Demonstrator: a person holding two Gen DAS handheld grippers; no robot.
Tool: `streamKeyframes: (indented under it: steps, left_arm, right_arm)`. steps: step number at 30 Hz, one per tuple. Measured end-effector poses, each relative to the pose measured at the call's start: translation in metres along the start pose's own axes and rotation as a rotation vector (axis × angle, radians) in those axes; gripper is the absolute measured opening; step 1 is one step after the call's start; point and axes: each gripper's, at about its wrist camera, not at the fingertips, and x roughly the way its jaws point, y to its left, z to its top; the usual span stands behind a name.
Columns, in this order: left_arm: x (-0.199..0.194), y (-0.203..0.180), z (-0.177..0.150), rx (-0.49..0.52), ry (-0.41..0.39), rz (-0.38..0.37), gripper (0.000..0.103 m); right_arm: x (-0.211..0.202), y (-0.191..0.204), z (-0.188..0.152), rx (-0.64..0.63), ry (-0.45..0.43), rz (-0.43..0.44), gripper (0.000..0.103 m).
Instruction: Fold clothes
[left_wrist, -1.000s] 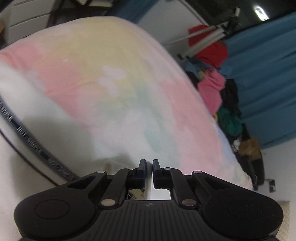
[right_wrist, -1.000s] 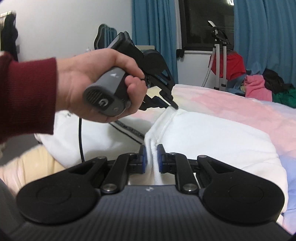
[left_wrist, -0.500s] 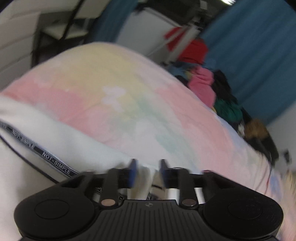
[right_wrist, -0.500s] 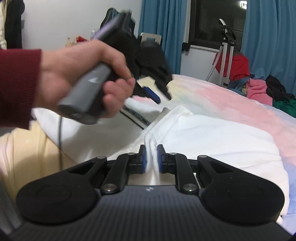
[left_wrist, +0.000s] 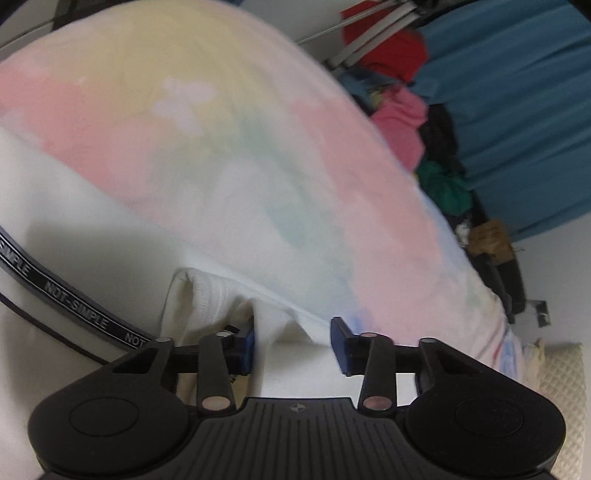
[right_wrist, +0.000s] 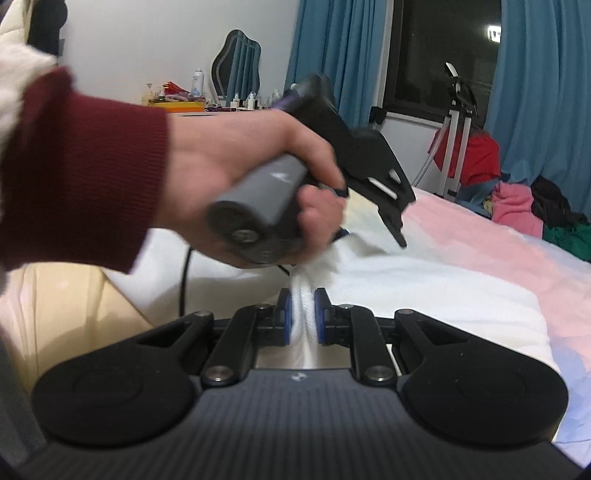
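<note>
A white garment (right_wrist: 424, 291) lies on the pastel bed cover (right_wrist: 498, 243). It has a black band printed "NOT-SIMPLE" (left_wrist: 74, 314). My right gripper (right_wrist: 302, 317) is shut on a bunched ribbed edge of the white garment. My left gripper (left_wrist: 293, 345) is open, its jaws wide apart over a folded ribbed edge of the garment (left_wrist: 207, 295), with cloth between the pads. In the right wrist view the left gripper (right_wrist: 369, 206) is held in a hand just above the garment.
The pastel pink, yellow and green bed cover (left_wrist: 221, 129) fills the far side. A pile of clothes (left_wrist: 413, 122) and a drying rack (right_wrist: 458, 122) stand by blue curtains (right_wrist: 543, 92). A dresser with bottles (right_wrist: 207, 99) is at the back left.
My left gripper opened from shut to wide apart and dropped closer to the garment's ribbed edge. My right gripper stayed shut on the white cloth.
</note>
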Motion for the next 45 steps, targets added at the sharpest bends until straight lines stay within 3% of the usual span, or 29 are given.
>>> streamKeyframes:
  steps: [2,5,8,11,15,22,25,26,29,30,31,32,34,39,45]
  left_arm:
    - [0.006,-0.004,0.001,0.008,0.014,0.042,0.005]
    - [-0.007,0.001,0.0,-0.027,-0.021,0.043,0.005]
    - [-0.025,0.011,0.004,-0.104,-0.065,-0.009,0.004]
    - [-0.033,0.018,0.007,-0.112,-0.088,-0.033,0.004]
    - [-0.019,0.023,0.007,-0.041,-0.088,0.024,0.005]
    - [-0.009,0.015,0.001,0.107,-0.093,0.049,0.006]
    - [-0.026,0.01,-0.006,0.171,-0.12,0.058,0.023]
    - [-0.035,0.01,-0.01,0.197,-0.131,0.069,0.035]
    - [-0.072,0.013,-0.025,0.261,-0.156,0.088,0.057]
    - [-0.086,0.016,-0.031,0.272,-0.166,0.098,0.066]
    - [-0.101,0.02,-0.038,0.285,-0.179,0.108,0.07]
    - [-0.117,0.024,-0.045,0.299,-0.194,0.119,0.076]
    - [-0.153,0.038,-0.061,0.312,-0.234,0.132,0.083]
    - [-0.231,0.102,-0.089,0.144,-0.309,0.149,0.092]
    - [-0.265,0.184,-0.111,-0.137,-0.296,0.213,0.096]
  right_arm:
    - [-0.003,0.001,0.0,-0.002,-0.013,-0.001,0.016]
    - [-0.004,-0.001,0.0,0.0,-0.019,-0.001,0.016]
    - [-0.005,0.002,-0.001,-0.022,-0.031,-0.021,0.016]
    - [0.0,0.008,-0.004,-0.048,-0.025,-0.044,0.016]
    - [0.017,0.017,-0.012,-0.071,0.02,-0.045,0.016]
    - [0.043,0.017,-0.02,-0.046,0.068,-0.043,0.018]
    - [0.043,0.015,-0.018,-0.027,0.062,-0.032,0.021]
    - [0.043,0.014,-0.019,-0.02,0.061,-0.032,0.023]
    - [0.04,0.01,-0.02,0.003,0.057,-0.018,0.028]
    - [0.038,0.008,-0.02,0.013,0.055,-0.012,0.035]
    - [0.035,0.005,-0.021,0.033,0.048,-0.008,0.049]
    - [0.032,0.002,-0.021,0.053,0.04,-0.004,0.071]
    - [0.024,-0.005,-0.021,0.103,0.018,0.012,0.083]
    - [0.004,-0.014,-0.012,0.137,-0.03,-0.01,0.083]
    - [-0.011,-0.035,0.0,0.258,-0.022,-0.06,0.083]
